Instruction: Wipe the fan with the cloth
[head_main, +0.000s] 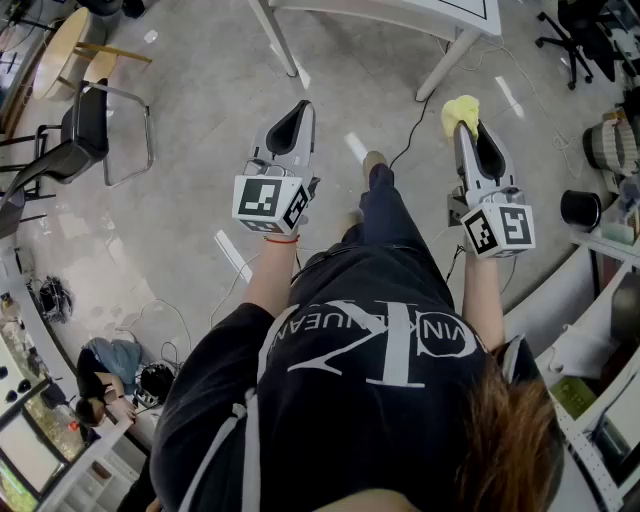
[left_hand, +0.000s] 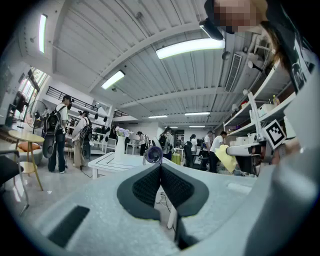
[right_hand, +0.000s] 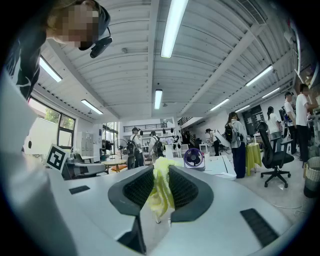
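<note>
In the head view I hold both grippers level above the floor, short of a white table (head_main: 440, 12). My left gripper (head_main: 296, 110) is shut with nothing between its jaws. My right gripper (head_main: 467, 128) is shut on a yellow cloth (head_main: 459, 110), which bunches out past its tip. The right gripper view shows the cloth (right_hand: 161, 192) pinched between the dark pads. A small purple fan (right_hand: 193, 158) stands on the white table ahead, well beyond both grippers. In the left gripper view the fan (left_hand: 153, 154) sits just above the closed jaws, with the cloth (left_hand: 226, 157) off to the right.
A black cantilever chair (head_main: 85, 125) stands on the left and a cable (head_main: 415, 135) runs over the floor between the grippers. Shelving (head_main: 610, 240) lines the right side. Several people (left_hand: 57, 135) stand around the room, and an office chair (right_hand: 276, 150) is on the right.
</note>
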